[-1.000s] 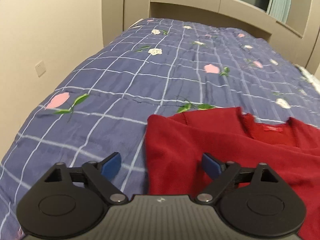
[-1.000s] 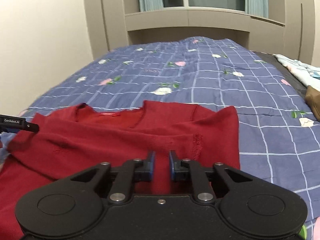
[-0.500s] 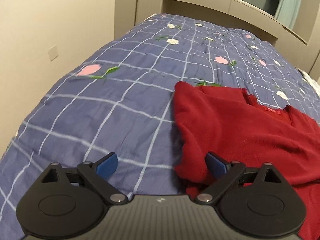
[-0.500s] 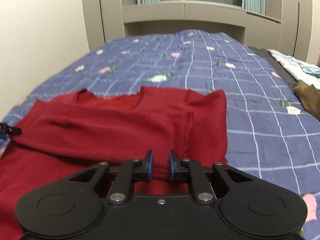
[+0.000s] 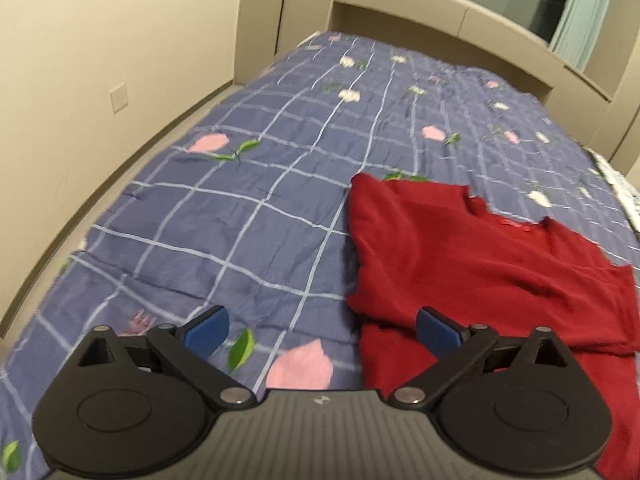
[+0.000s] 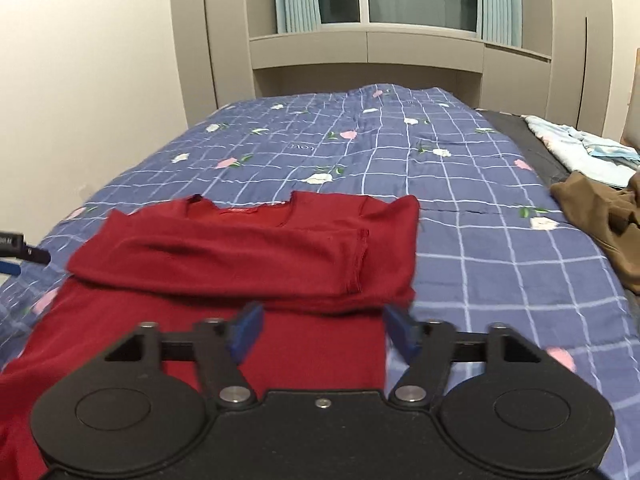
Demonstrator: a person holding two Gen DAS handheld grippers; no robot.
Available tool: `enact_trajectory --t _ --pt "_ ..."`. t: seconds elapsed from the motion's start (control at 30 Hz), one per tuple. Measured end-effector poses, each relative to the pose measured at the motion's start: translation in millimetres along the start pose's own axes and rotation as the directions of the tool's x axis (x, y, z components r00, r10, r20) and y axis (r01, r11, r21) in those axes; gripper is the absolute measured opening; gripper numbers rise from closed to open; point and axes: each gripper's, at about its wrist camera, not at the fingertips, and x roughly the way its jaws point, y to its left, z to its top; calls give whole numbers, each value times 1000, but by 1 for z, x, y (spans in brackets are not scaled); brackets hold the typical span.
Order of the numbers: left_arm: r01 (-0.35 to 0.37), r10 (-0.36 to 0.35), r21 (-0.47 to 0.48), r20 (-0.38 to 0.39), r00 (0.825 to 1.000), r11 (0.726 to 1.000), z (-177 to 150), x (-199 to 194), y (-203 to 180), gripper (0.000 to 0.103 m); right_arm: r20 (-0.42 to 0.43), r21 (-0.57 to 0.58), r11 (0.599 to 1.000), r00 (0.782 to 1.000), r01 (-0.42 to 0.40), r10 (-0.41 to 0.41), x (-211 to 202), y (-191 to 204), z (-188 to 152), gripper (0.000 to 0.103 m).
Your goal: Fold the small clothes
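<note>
A dark red knit top (image 6: 240, 264) lies flat on the blue checked bedspread (image 6: 400, 160), collar away from me, with a sleeve folded across its chest. In the left wrist view the top (image 5: 480, 264) fills the right side. My left gripper (image 5: 320, 330) is open and empty, above the top's left edge near the lower left corner. My right gripper (image 6: 326, 330) is open and empty, above the top's lower right part. The left gripper's tip (image 6: 24, 254) shows at the left edge of the right wrist view.
A brown garment (image 6: 600, 216) and a pale blue cloth (image 6: 580, 152) lie on the bed's right side. A wall (image 5: 100, 80) runs close along the bed's left edge. A headboard shelf and window (image 6: 400, 20) stand at the far end.
My right gripper has opened from shut and drawn back from the top. My left gripper, still open, has pulled back and to the left, so more bedspread shows in front of it.
</note>
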Motion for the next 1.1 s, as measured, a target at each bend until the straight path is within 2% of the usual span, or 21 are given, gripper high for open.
enact_trajectory --t 0.03,0.13,0.23,0.37,0.47,0.57,0.67,0.77,0.9,1.0,1.07,1.1 --pt "6 -6 8 9 1000 1000 -3 -10 0 102 8 -2 1000 1000 -4 4 -11 0 -4 90" --pt "31 -32 39 17 999 999 -17 -36 2 102 24 -15 1000 1000 -18 18 -43 3 -20 98" --pt "68 -68 61 3 998 996 -38 -58 4 102 22 -28 999 999 -32 33 -69 10 -36 101" --pt "118 -115 78 -47 992 990 -74 -78 9 102 -11 -33 997 997 -70 70 -94 21 -63 102" --pt "145 -134 87 -113 984 986 -102 -85 10 102 -55 -18 997 995 -80 79 -107 26 -84 102" --pt "187 -168 81 -201 965 979 -129 -86 14 102 -101 52 995 990 -90 95 -116 24 -103 98" --pt "203 -186 46 -252 950 978 -151 -86 20 102 -142 108 991 985 -77 93 -122 20 -118 88" --pt "218 -196 62 -248 949 974 -160 -93 22 102 -168 156 987 983 -48 74 -126 18 -131 80" --pt "248 -231 25 -276 933 969 -165 -99 27 99 -189 257 966 980 -17 67 -128 14 -144 58" --pt "244 -229 17 -289 930 970 -168 -102 28 90 -191 289 957 981 15 42 -128 16 -148 44" --pt "243 -230 6 -302 925 970 -168 -102 29 80 -187 304 952 982 22 37 -130 16 -150 37" --pt "246 -233 4 -309 922 969 -168 -103 30 77 -184 308 951 982 19 39 -132 16 -151 27"
